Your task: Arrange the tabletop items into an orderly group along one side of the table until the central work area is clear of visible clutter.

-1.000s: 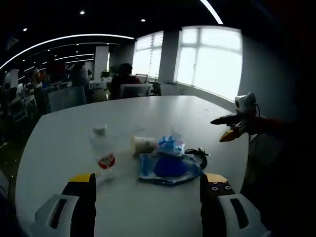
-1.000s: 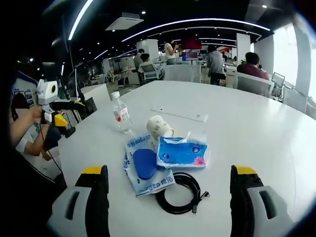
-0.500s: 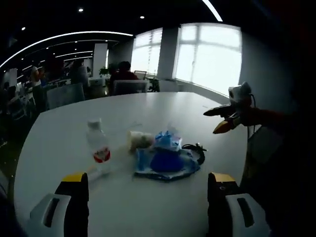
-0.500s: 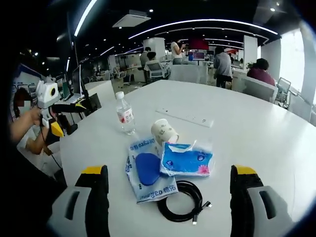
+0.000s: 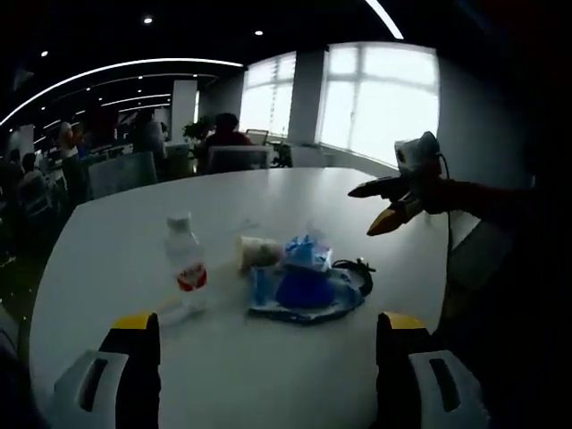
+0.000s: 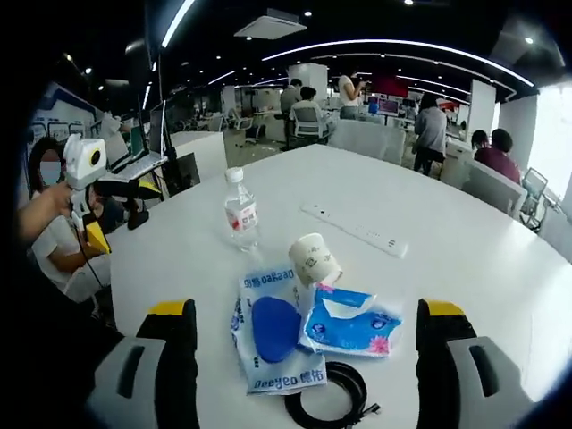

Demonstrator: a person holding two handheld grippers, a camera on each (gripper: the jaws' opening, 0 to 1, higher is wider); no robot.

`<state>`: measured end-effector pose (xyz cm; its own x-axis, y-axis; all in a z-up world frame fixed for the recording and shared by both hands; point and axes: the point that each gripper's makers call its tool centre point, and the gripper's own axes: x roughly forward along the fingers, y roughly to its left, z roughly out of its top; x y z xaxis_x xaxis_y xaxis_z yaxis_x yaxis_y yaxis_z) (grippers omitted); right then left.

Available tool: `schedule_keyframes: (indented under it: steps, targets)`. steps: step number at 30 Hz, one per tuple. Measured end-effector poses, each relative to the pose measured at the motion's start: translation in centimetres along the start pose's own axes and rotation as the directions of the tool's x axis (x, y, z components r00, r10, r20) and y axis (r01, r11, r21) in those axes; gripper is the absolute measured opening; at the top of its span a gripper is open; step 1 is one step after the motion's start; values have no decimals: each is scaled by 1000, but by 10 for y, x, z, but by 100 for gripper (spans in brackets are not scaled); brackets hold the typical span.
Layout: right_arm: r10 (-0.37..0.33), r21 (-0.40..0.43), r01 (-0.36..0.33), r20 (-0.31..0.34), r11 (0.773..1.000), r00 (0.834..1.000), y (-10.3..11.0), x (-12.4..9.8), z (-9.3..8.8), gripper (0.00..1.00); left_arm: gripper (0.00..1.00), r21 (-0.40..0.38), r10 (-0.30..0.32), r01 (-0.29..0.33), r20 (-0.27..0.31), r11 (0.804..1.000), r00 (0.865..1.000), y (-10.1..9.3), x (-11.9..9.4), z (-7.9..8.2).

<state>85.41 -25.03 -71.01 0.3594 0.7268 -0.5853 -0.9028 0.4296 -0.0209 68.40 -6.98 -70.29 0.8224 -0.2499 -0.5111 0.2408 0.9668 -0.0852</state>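
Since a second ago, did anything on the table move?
No item moved. Only the hands shifted: the right gripper rose and swung left in the left gripper view, and both cameras shifted. Both grippers stayed open and empty. The water bottle, paper cup, tissue pack, blue packet and black cable stayed put.

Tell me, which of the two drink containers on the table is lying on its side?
The paper cup, tipped over beside the blue tissue pack. The water bottle stands upright with its cap on top.

right gripper (image 5: 382,204) lifted, pulled back | left gripper (image 6: 114,207) raised (both empty)
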Motion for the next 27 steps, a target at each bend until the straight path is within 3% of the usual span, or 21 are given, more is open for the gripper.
schedule_keyframes:
  steps: [7,20,27]
  targets:
    - [15,-33,-16,-14,999,1000,-1,17,12,97,100,2,-9,9,10,1000,1000,-1,0,3]
    - [46,-12,-45,12,999,999,-16,57,40,93,99,-2,2,-2,19,1000,1000,7,-1,3]
    - [74,-49,-76,-32,996,997,-12,83,40,90,99,-23,17,-16,38,1000,999,13,-4,8]
